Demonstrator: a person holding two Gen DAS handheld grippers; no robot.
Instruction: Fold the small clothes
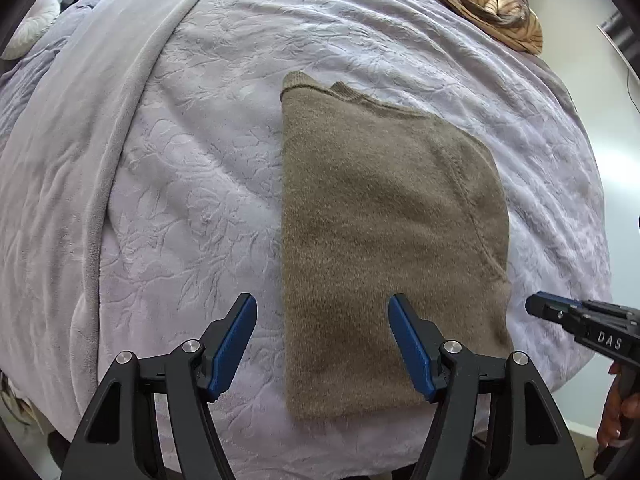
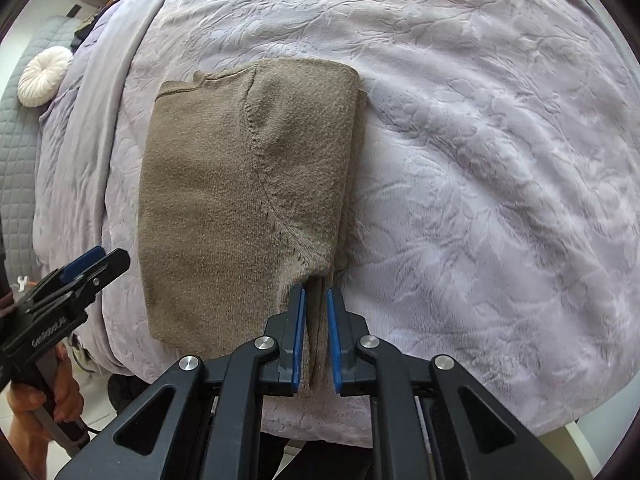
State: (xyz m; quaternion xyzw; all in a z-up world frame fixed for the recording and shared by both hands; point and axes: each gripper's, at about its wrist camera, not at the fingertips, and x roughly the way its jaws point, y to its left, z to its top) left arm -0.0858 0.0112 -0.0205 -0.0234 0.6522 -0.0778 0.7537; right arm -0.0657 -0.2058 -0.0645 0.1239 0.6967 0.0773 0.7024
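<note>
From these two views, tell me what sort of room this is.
Most likely a bedroom: the brown sweater lies on a bed covered by an embossed lilac blanket, with a round white cushion near a quilted grey headboard.

Black left tool (image 1: 322,344) with blue pads, silver screws, seemingly "DAS" lettering.

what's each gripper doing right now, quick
Left gripper: open, holding nothing, above the near end of the brown sweater.
Right gripper: fingers nearly closed on the sweater's near right edge.

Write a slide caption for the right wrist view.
Right gripper pinches the folded brown sweater's edge on a lilac bedspread.
</note>
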